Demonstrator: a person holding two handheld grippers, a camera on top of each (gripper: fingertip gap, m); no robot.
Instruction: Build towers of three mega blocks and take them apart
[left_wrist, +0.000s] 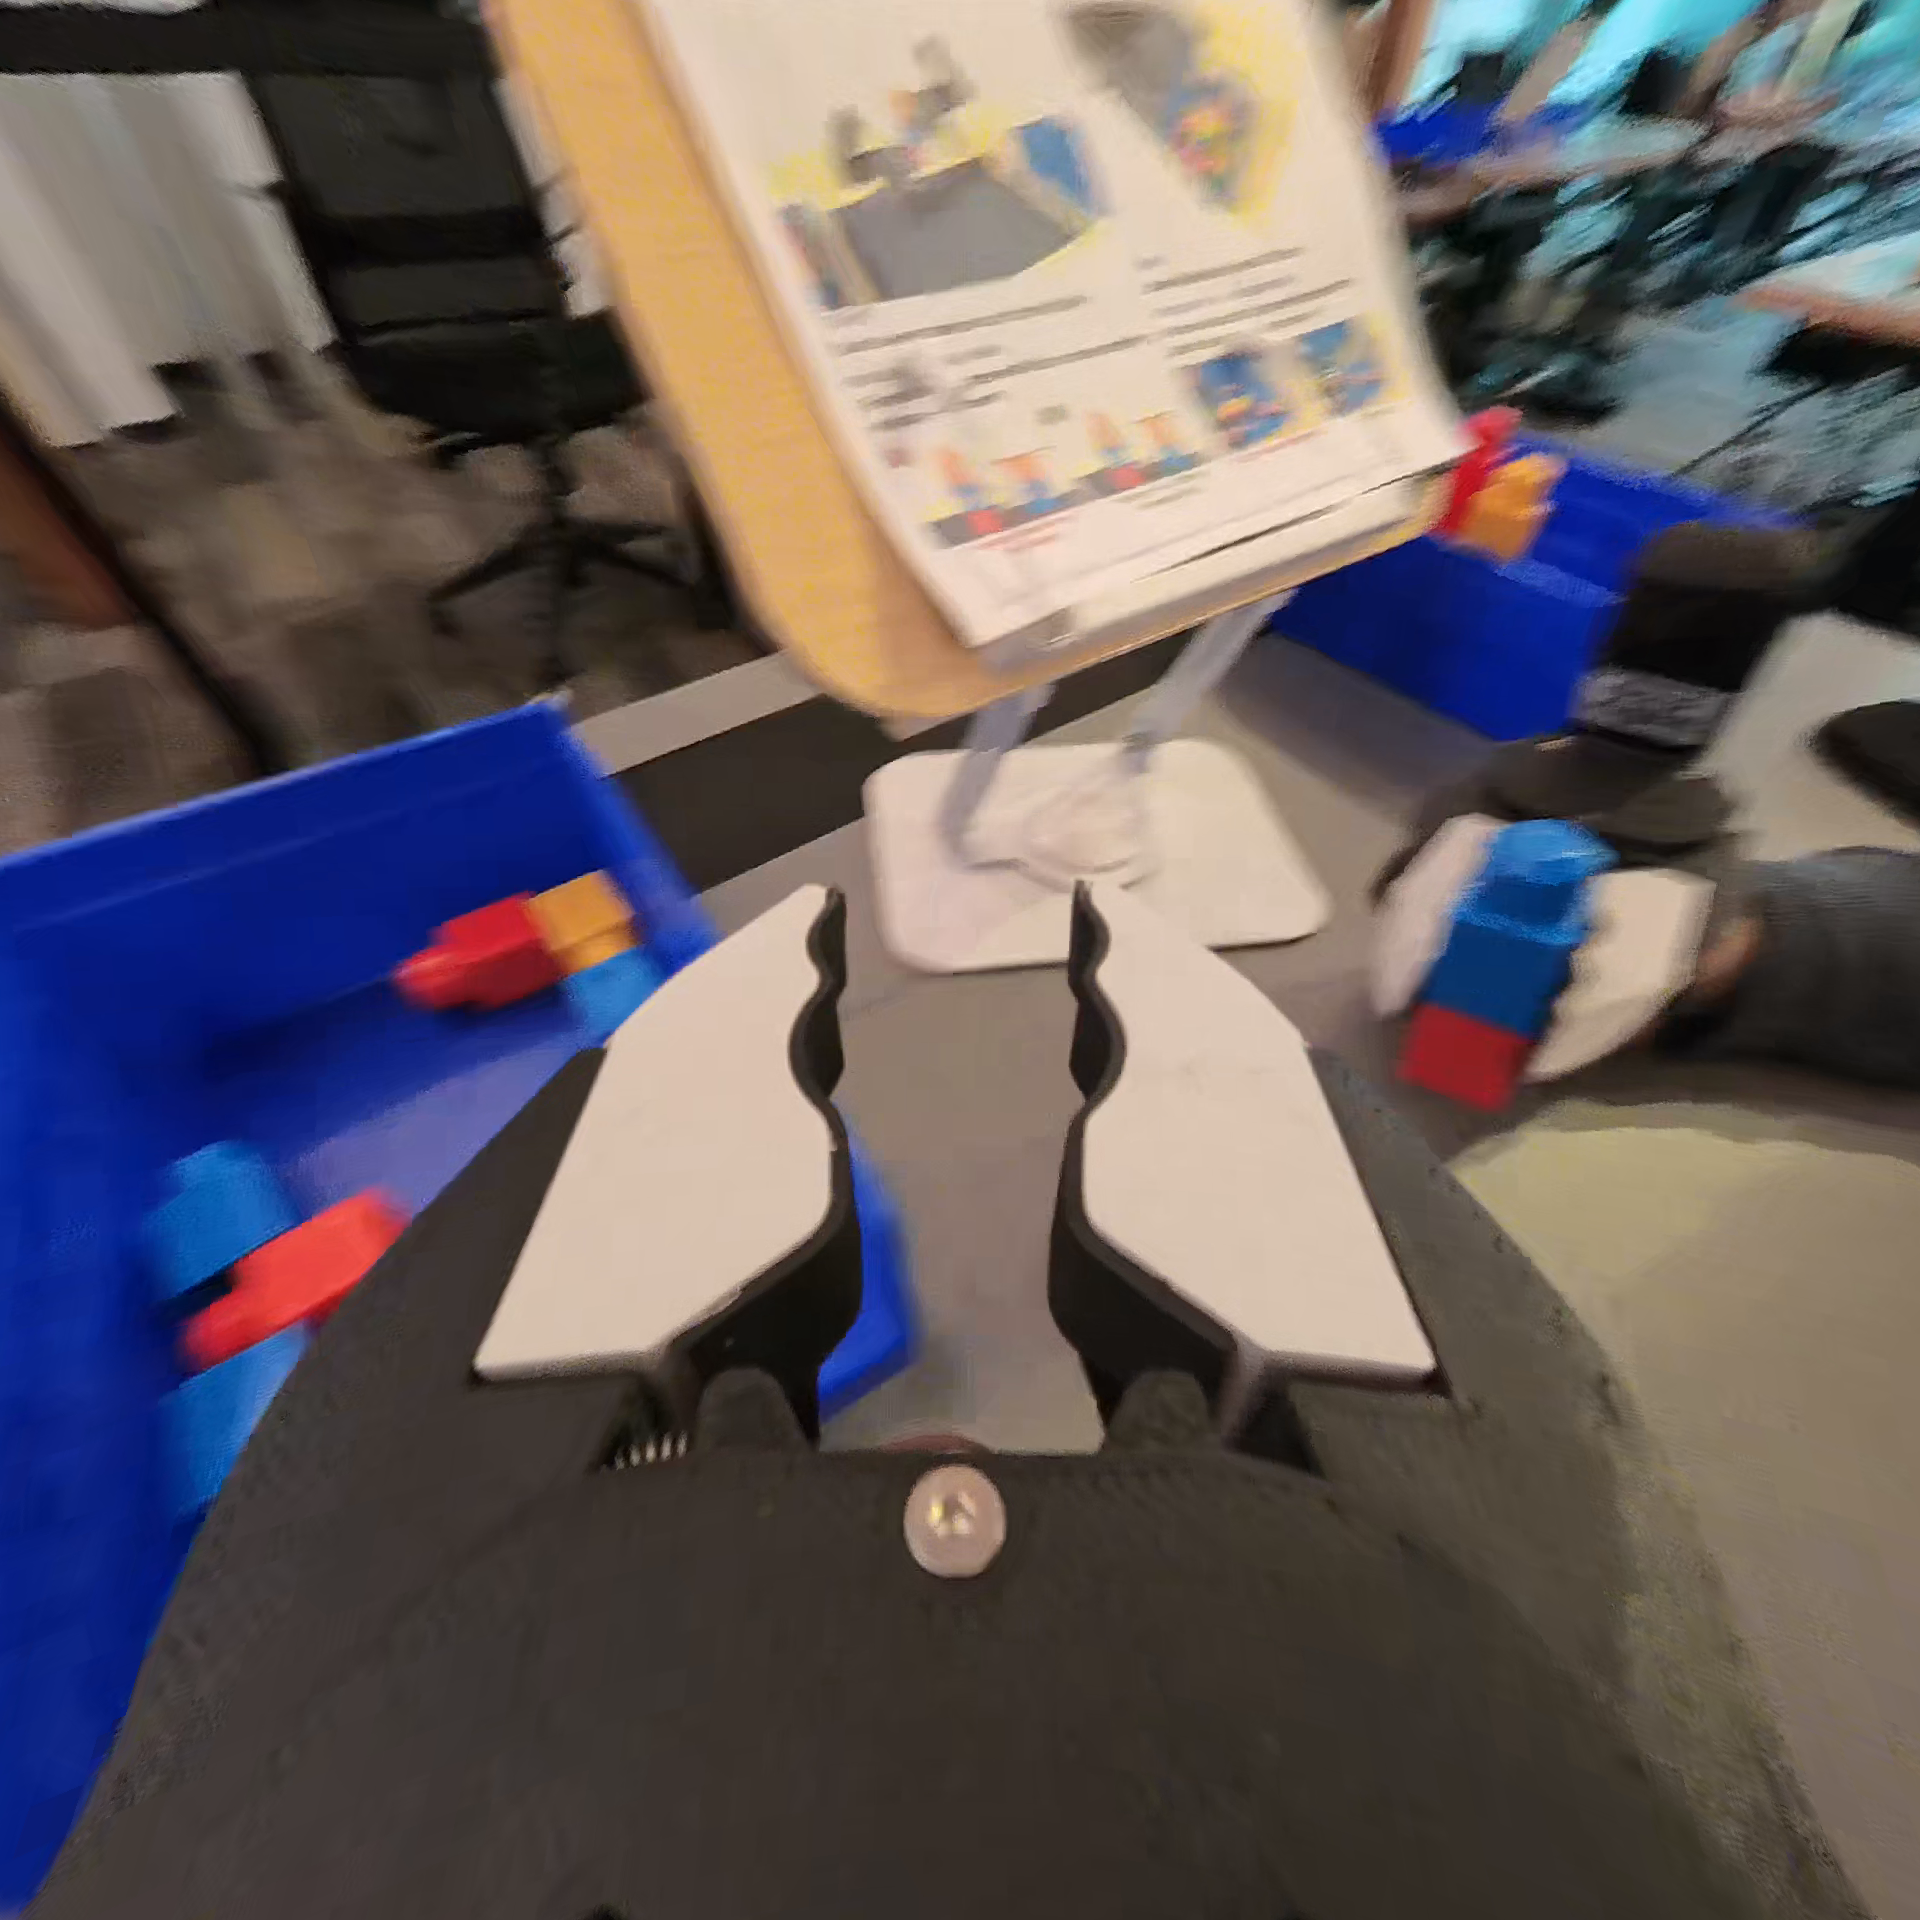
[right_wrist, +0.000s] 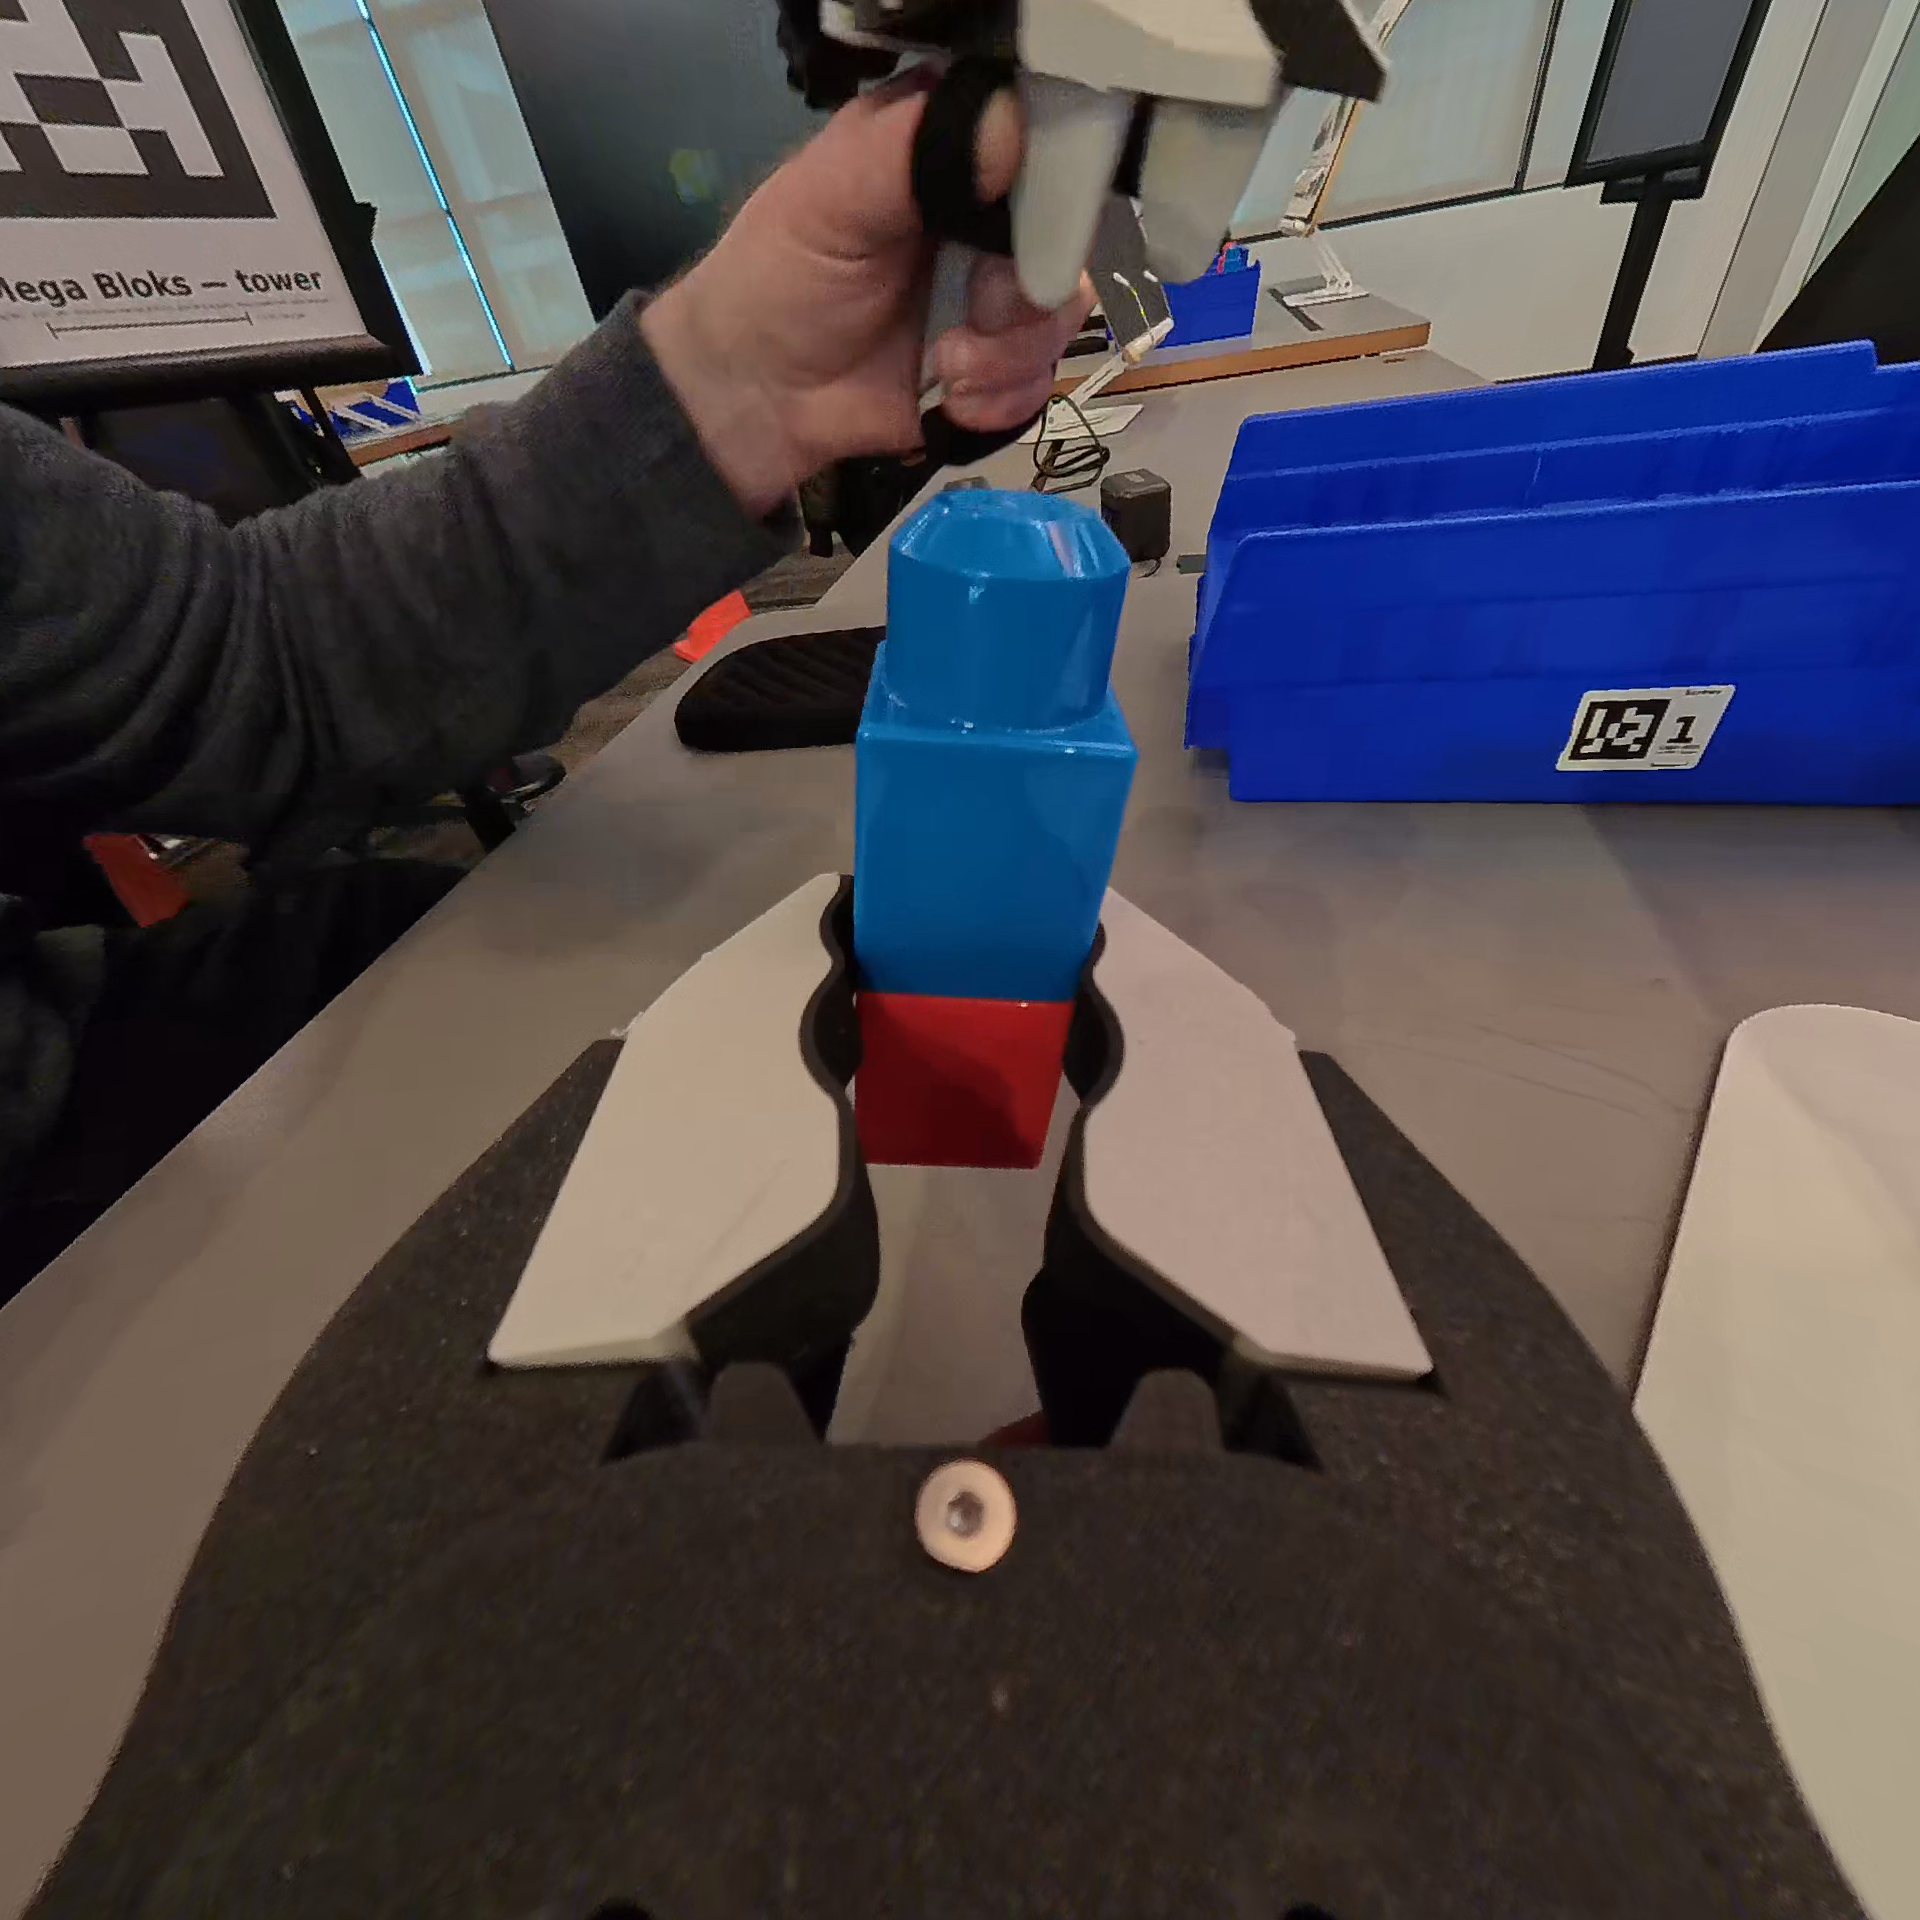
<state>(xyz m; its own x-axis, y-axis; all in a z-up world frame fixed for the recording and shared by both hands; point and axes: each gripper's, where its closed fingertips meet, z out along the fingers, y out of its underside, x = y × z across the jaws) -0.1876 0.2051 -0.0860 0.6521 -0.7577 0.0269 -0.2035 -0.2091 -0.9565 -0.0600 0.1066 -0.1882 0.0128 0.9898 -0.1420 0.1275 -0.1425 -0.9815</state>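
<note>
Right wrist view: tongs (right_wrist: 961, 997) round block stack (right_wrist: 987, 831).

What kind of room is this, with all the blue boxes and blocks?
Probably an office or lab set up for recording block stacking. A grey table holds blue storage bins, an instruction sheet on a stand shows block towers, and office chairs stand behind.

Instruction sheet (left_wrist: 1049, 301) on white stand (left_wrist: 1091, 862)
</note>
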